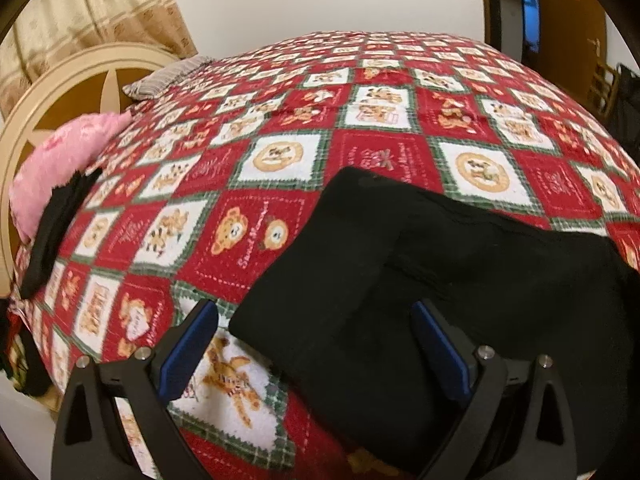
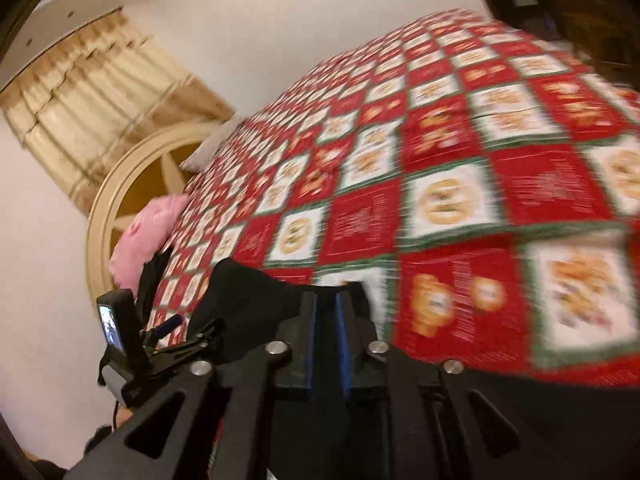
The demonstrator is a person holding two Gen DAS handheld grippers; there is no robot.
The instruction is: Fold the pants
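pants [image 1: 360, 300]: black, soft, limp, light; take by an edge or hem
left gripper [image 1: 316, 344]: fingers spread wide, released above the pants
right gripper [image 2: 326, 308]: nearly closed, pinching black cloth

Bed [image 1: 360, 92] covered by red-white-green checked blanket [image 1: 280, 152] with bear prints, spread flat. Black pants [image 1: 360, 280] lie on blanket at near right, partly folded, edges overlapping. Pink pillow [image 1: 60, 160] at far left by round cream headboard [image 1: 48, 92]. Dark folded garment [image 1: 56, 232] rests against pillow at bed's left edge. Grey striped pillow [image 1: 164, 76] farther along, beside headboard
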